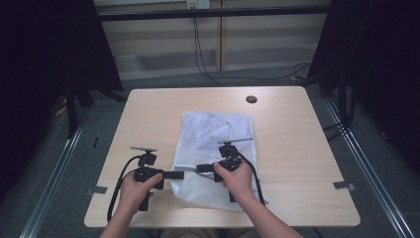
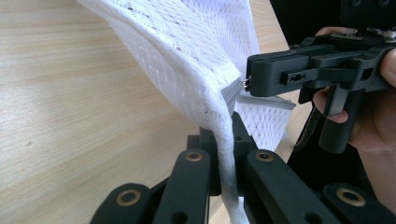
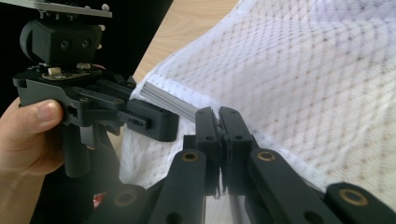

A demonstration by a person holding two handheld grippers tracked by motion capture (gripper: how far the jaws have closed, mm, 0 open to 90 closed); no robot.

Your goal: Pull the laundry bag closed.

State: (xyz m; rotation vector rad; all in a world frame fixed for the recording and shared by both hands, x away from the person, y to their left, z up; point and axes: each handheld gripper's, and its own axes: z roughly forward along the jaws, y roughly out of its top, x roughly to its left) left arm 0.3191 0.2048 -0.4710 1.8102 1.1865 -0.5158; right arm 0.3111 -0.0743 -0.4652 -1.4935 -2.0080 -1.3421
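Pale wooden table (image 1: 297,148) on grey carpet, dark curtains either side. White mesh laundry bag (image 1: 213,139) lies at table middle, near edge lifted off surface. Left gripper (image 1: 179,174) clamped on bag's near-left hem (image 2: 223,140). Right gripper (image 1: 200,168) closed, jaws pinching grey zipper strip (image 3: 173,102) at same corner. Gripper tips nearly meet.

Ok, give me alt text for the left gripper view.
The left gripper is shut on the white edge of a mesh bag, lifting it off the wooden table. At right, the right gripper, held in a hand, pinches the bag's grey zipper.
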